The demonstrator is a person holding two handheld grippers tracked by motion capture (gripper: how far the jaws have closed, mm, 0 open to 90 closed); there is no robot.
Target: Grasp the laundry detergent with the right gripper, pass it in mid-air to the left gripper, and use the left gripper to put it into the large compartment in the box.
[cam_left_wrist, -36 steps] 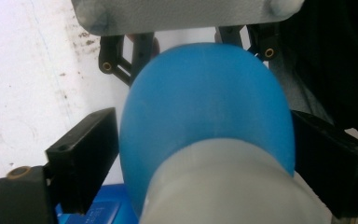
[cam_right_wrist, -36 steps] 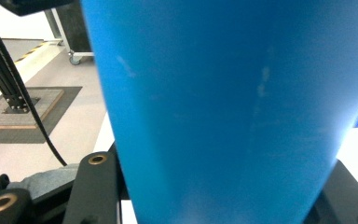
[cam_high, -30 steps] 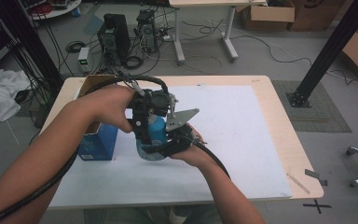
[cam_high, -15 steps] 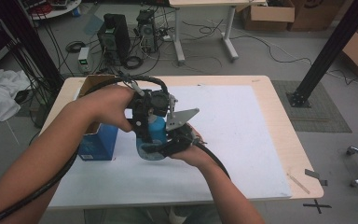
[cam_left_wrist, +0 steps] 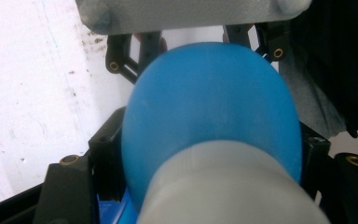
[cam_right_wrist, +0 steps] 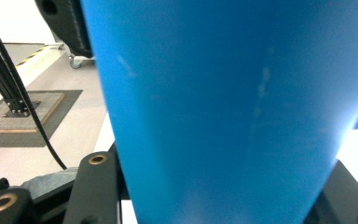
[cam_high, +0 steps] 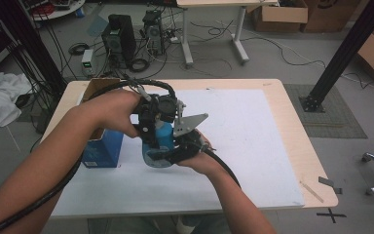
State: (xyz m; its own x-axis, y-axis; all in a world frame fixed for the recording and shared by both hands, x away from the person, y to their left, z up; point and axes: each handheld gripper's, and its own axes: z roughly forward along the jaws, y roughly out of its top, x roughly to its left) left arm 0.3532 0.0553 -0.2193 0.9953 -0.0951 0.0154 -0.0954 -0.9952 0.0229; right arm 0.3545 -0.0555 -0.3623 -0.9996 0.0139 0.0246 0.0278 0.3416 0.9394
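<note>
- Overhead, in the high view, a blue bottle [cam_high: 158, 141] is seen held upright just above the white sheet [cam_high: 253, 146] on the table [cam_high: 292, 112], between both grippers; a blue carton [cam_high: 102, 148] stands close by at its 9 o'clock.
- The left gripper [cam_high: 158, 122] is set over the bottle's top from 12 o'clock; the right gripper [cam_high: 168, 153] is applied to the lower body from 4 o'clock.
- Next, in the left gripper view, the bottle's rounded blue shoulder [cam_left_wrist: 212, 107] and pale grey cap [cam_left_wrist: 228, 186] are seen between the black jaws, which have just been closing; the pads appear to be at its sides, so a light clamp at the cap end is judged.
- Lastly, in the right gripper view, the smooth blue wall [cam_right_wrist: 223, 112] is seen filling the space between the jaws, which are clamped on it.
- Handling, as judged: rigid plastic, light to moderate in weight, glossy and likely slippery; not fragile.
- The body is best held low and square, the cap gripped across its sides, so that twisting is not passed on to the bottle.
</note>
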